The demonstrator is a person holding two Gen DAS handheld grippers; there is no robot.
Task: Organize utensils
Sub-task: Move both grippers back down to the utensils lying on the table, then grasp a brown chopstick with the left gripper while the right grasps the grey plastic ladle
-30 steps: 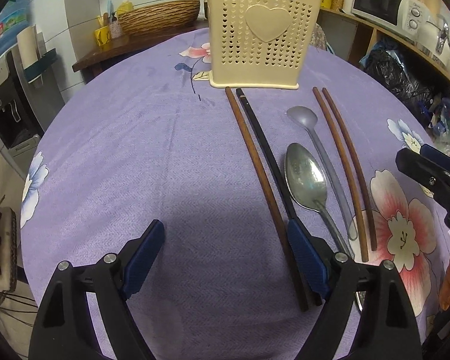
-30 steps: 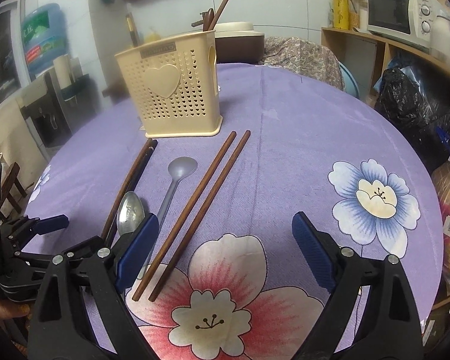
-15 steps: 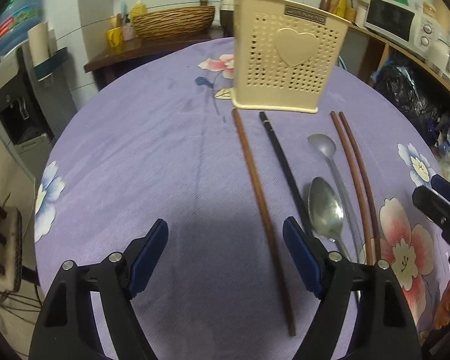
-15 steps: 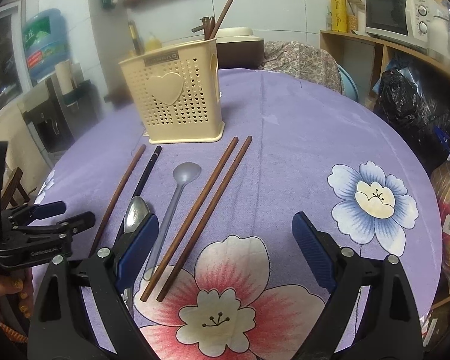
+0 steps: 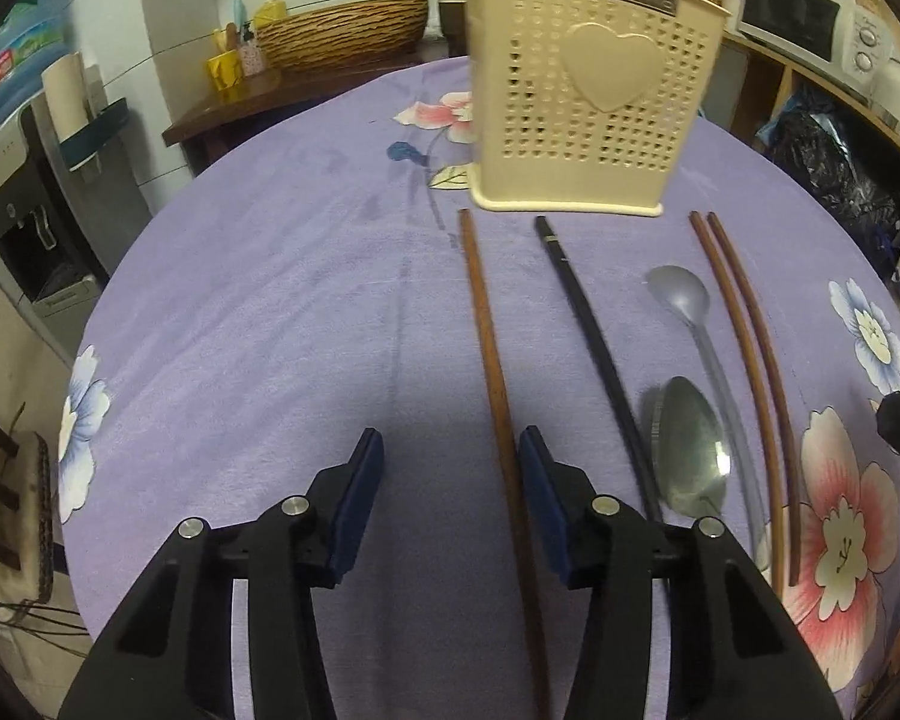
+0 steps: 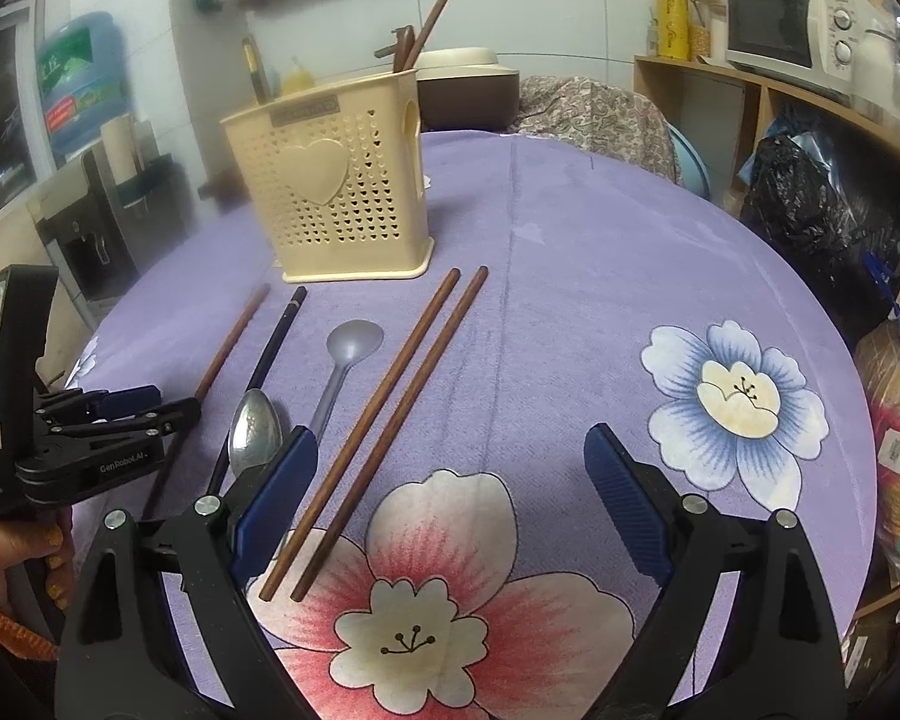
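Note:
A cream utensil holder (image 5: 594,102) stands at the far side of the purple cloth, also in the right wrist view (image 6: 336,204). Before it lie a brown chopstick (image 5: 492,360), a black chopstick (image 5: 594,330), a metal spoon (image 5: 690,450), a grey spoon (image 5: 684,306) and a brown chopstick pair (image 5: 744,348). My left gripper (image 5: 450,480) is partly open and empty, its right finger beside the single brown chopstick. My right gripper (image 6: 450,480) is wide open and empty above the chopstick pair (image 6: 390,414); the left gripper (image 6: 144,408) shows at its left.
The table has a purple cloth with flower prints (image 6: 738,402). A wicker basket (image 5: 342,30) sits on a side counter behind. A microwave (image 6: 804,30) stands on a shelf at right, with black bags (image 6: 810,210) below. A water dispenser (image 5: 24,198) is at left.
My left gripper has moved left and its jaws have narrowed, so the single brown chopstick now lies just inside its right finger. The right gripper has barely moved and stays wide open.

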